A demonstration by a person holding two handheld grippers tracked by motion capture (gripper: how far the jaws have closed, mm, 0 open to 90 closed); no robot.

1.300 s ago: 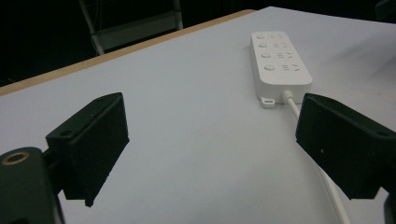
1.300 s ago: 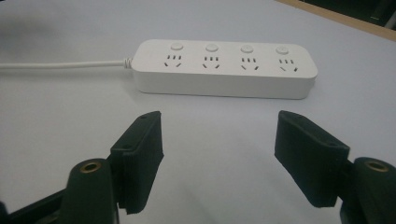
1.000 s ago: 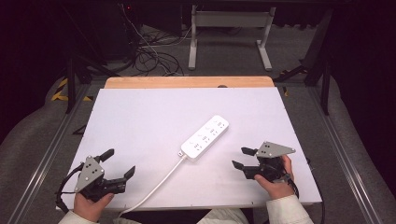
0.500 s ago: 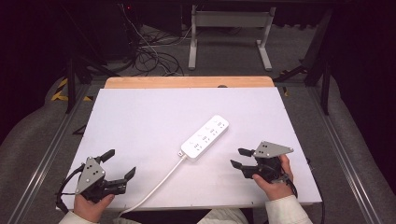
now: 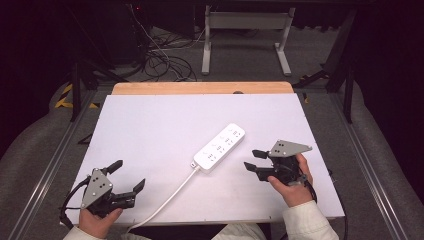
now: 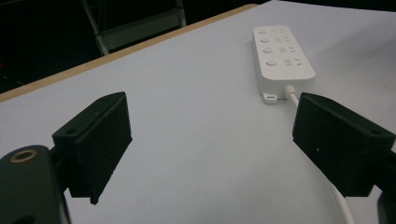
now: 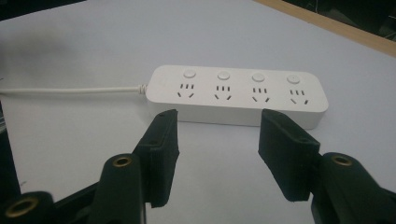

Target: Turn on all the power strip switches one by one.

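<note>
A white power strip point(image 5: 220, 147) with several sockets lies at a slant in the middle of the white table point(image 5: 150, 125). Its white cable point(image 5: 170, 197) runs off the near edge. My right gripper point(image 5: 252, 159) hovers just right of the strip and faces its long side point(image 7: 236, 95). Its jaws point(image 7: 217, 149) have just been closing part way and stand open with nothing between them. My left gripper point(image 5: 128, 175) rests at the near left corner, wide open and empty point(image 6: 210, 140). It points towards the strip's cable end point(image 6: 281, 51).
The table's far edge is a bare wooden strip point(image 5: 200, 88). Beyond it, a metal stand point(image 5: 245, 30) and tangled cables point(image 5: 160, 55) lie on the dark floor. Metal rails point(image 5: 55, 160) run along both sides of the table.
My right gripper has lifted a little and drifted slightly towards the power strip, with its jaws somewhat narrower. The left gripper and the strip have not moved.
</note>
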